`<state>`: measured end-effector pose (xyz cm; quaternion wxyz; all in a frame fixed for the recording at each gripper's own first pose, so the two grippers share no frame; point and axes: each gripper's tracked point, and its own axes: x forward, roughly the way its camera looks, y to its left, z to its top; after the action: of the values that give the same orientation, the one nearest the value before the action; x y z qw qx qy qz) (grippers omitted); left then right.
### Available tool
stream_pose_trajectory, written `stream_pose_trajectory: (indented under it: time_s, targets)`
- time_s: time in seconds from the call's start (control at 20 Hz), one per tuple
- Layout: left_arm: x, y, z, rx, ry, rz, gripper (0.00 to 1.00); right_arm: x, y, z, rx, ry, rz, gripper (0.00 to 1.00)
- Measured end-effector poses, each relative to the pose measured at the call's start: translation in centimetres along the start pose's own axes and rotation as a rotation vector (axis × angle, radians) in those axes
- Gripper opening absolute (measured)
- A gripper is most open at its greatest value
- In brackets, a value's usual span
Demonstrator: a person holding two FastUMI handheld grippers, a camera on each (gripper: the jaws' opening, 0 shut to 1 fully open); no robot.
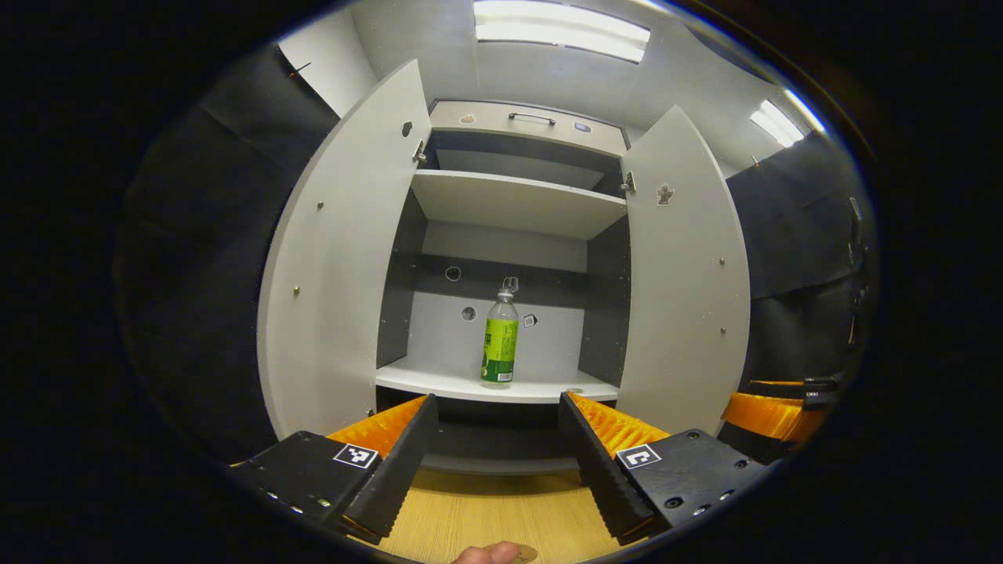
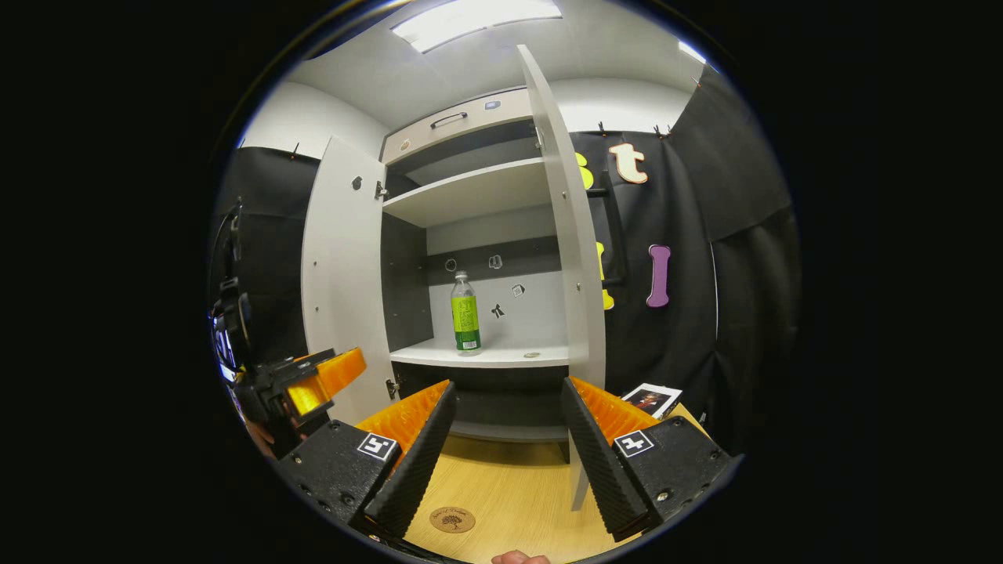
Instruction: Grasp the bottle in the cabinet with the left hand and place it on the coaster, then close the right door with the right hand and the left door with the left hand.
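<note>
My left gripper (image 1: pixel 495 462) and right gripper (image 2: pixel 508 450) jaws gape wide, empty. The bottle (image 1: pixel 500 341), green label unreadable, stands upright on the cabinet shelf (image 1: pixel 439 382) at twelve o'clock; coaster (image 2: pixel 452 519) on the tabletop (image 2: pixel 509 489)

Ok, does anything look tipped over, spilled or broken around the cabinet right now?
Nothing stands out. The bottle stands upright on the cabinet shelf, both doors hang open on their hinges, and the coaster lies flat on the wooden table.

Matt grey laminate cabinet (image 1: pixel 337 258), clear glossy plastic bottle (image 1: pixel 500 338), pale wood-grain tabletop (image 2: pixel 517 493), round wooden coaster (image 2: pixel 452 519).
</note>
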<state>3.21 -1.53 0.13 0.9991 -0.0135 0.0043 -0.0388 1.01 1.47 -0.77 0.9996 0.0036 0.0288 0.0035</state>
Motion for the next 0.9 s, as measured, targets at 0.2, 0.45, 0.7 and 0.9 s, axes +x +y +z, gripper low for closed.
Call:
stream_pose_trajectory:
  time_s: [0.2, 0.45, 0.7, 0.9]
  targets:
    - [4.7, -1.5, 0.5, -0.015, 0.005, -0.095, 0.99, -0.4, -0.1, 0.0, -0.007, -0.003, -0.012, 0.83]
    - [12.3, -2.1, 1.5, -0.017, -0.004, -0.150, 0.99, -0.9, -1.2, 0.4, -0.022, -0.016, -0.057, 0.83]
    - [19.9, -1.0, 0.4, 0.060, -0.003, -0.125, 0.94, -0.9, -2.0, 0.1, -0.005, -0.013, -0.099, 0.83]
    - [25.3, 1.2, -2.0, 0.139, 0.008, -0.033, 0.94, -0.6, -3.2, 0.2, -0.012, -0.015, -0.143, 0.83]
